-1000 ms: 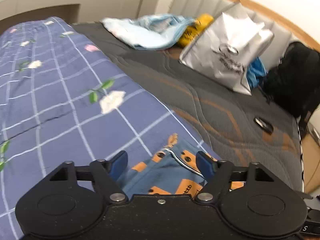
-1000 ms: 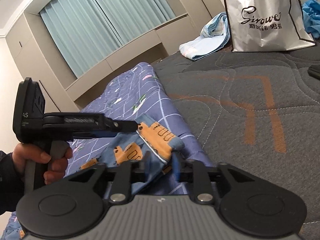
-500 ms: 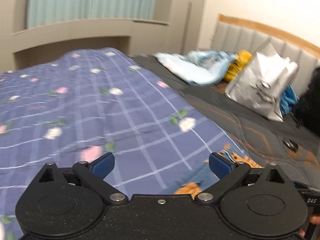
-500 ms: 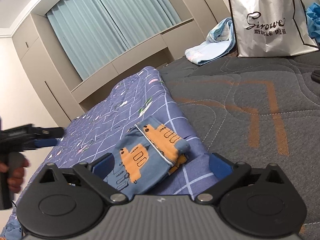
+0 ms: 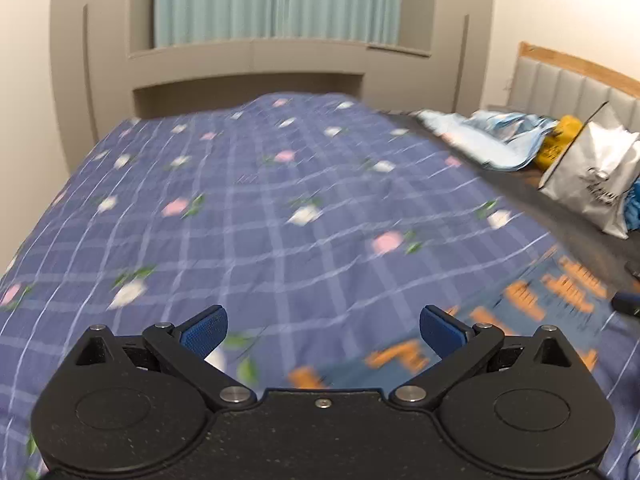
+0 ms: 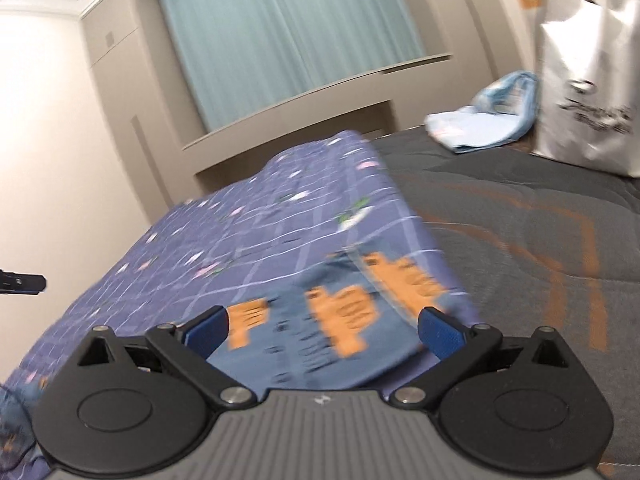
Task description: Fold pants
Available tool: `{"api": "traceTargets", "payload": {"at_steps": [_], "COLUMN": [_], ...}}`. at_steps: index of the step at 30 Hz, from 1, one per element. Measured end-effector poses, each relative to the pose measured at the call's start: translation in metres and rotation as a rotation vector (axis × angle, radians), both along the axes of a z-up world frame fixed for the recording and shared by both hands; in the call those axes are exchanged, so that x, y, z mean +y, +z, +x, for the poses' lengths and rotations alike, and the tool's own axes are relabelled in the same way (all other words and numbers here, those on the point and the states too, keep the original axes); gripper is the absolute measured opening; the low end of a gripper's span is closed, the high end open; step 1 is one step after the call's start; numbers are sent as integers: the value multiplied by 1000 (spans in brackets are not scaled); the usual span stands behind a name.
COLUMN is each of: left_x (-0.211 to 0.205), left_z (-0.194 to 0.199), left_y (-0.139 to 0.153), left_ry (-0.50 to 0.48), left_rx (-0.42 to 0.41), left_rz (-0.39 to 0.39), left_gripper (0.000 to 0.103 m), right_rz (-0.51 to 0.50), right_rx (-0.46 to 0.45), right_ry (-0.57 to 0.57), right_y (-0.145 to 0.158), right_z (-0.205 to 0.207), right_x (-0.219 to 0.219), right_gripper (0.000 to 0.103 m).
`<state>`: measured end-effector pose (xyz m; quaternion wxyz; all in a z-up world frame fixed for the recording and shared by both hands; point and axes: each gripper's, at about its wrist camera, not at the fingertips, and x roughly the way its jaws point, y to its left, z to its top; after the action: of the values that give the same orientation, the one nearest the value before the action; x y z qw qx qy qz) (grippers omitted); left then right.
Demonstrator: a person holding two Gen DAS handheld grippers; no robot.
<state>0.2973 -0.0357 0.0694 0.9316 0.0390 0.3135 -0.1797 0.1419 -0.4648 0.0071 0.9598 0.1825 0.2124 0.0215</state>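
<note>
On the bed, the folded pants (image 6: 320, 320) lay as a compact bundle of blue cloth with orange print, resting on the purple checked floral quilt (image 5: 248, 216) close to that quilt's right edge, where the grey and orange mattress cover (image 6: 540, 248) began. Seen from the right wrist, the bundle sat just beyond the right gripper (image 6: 322, 330), partly between its spread blue fingertips (image 6: 206, 330), but neither pad touched the cloth as far as the blurred view showed; the gripper was released and held nothing. Seen from the left wrist, the same pants (image 5: 520, 304) lay to the right of the left gripper (image 5: 322, 326), which was also spread wide and empty over the quilt, its blue pads (image 5: 442, 330) well apart. Both views were smeared by motion, so the print on the pants could not be read.

Farther off on the right, a silver shopping bag (image 6: 592, 92) stood upright on the mattress cover near the padded headboard (image 5: 568, 84), with a crumpled light blue cloth (image 6: 480, 124) lying to its left and something yellow (image 5: 558, 140) between the two in the left wrist view. At the far side of the room, pale teal curtains (image 5: 276, 0) hung above a beige built-in ledge (image 5: 248, 60). A dark tip of the left gripper (image 6: 22, 282) showed at the left edge of the right wrist view.
</note>
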Motion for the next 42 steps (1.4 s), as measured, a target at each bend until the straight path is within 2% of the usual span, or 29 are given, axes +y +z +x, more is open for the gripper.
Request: {"api": "traceTargets", "payload": {"at_steps": [6, 10, 13, 16, 19, 22, 24, 25, 31, 37, 40, 42], "left_x": [40, 41, 38, 31, 23, 16, 11, 9, 9, 6, 8, 9], "left_z": [-4, 7, 20, 35, 45, 51, 54, 56, 49, 53, 50, 46], "left_y": [-43, -66, -78, -89, -98, -104, -105, -105, -100, -107, -105, -101], "left_ry": [15, 0, -11, -21, -45, -83, -103, -97, -81, -64, -41, -22], "left_rx": [95, 117, 123, 144, 167, 181, 177, 171, 106, 134, 137, 138], "left_rz": [9, 3, -15, -37, -60, -61, -34, -15, -7, 0, -5, -15], "left_gripper": [102, 102, 101, 92, 83, 64, 16, 13, 10, 12, 29, 62], "right_rz": [-34, -10, -40, -91, -131, -147, -142, -136, -119, -122, -126, -122], "right_rx": [13, 21, 40, 54, 54, 55, 54, 55, 64, 75, 80, 87], "right_ry": [134, 197, 223, 242, 215, 191, 184, 183, 186, 186, 187, 190], "right_y": [13, 11, 5, -1, -8, -13, -14, -15, -19, -23, -23, -25], "right_z": [12, 14, 14, 13, 10, 7, 8, 8, 12, 16, 16, 18], "right_x": [55, 91, 113, 127, 134, 135, 131, 130, 127, 127, 127, 127], "right_gripper": [103, 103, 103, 103, 103, 103, 103, 103, 103, 103, 103, 103]}}
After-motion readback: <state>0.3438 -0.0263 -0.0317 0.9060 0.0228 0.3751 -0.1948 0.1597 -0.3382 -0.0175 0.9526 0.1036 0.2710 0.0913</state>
